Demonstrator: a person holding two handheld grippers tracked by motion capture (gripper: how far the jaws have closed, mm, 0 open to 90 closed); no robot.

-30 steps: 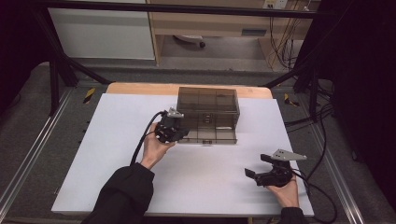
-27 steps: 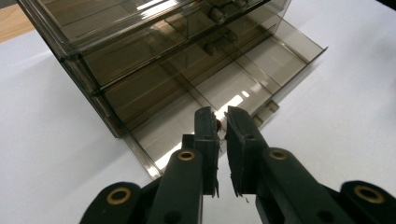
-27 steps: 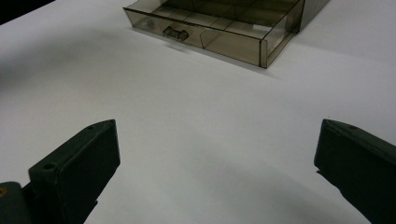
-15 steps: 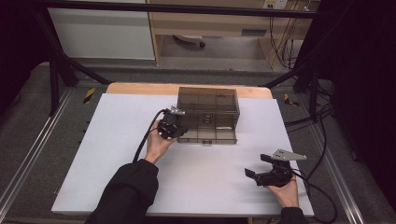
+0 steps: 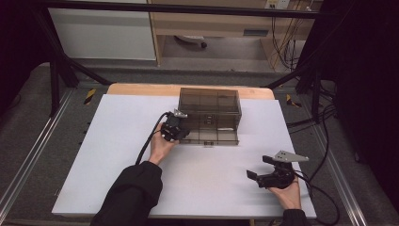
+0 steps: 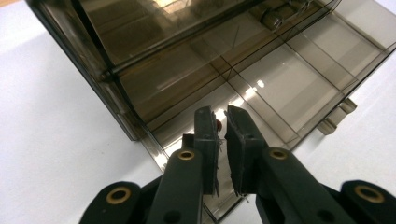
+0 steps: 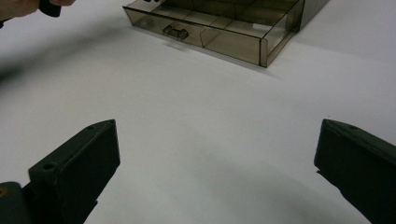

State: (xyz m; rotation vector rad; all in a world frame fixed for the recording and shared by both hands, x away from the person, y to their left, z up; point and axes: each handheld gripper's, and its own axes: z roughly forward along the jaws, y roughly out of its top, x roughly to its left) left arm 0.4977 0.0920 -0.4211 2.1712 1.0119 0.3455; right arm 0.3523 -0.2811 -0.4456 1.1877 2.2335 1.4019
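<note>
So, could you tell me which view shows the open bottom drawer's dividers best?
The left gripper view: the drawer lies close under the shut left gripper, its dividers plain. The right gripper view shows its front and handle farther off. The high view shows it small, dividers barely readable.

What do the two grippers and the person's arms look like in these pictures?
Both are black. The left gripper has flat rectangular pads on arms with brass-coloured rivets, and a black cable trailing from it. The right gripper carries a grey three-cornered plate on top, and its pads are blocky. The left arm wears a black sleeve.
</note>
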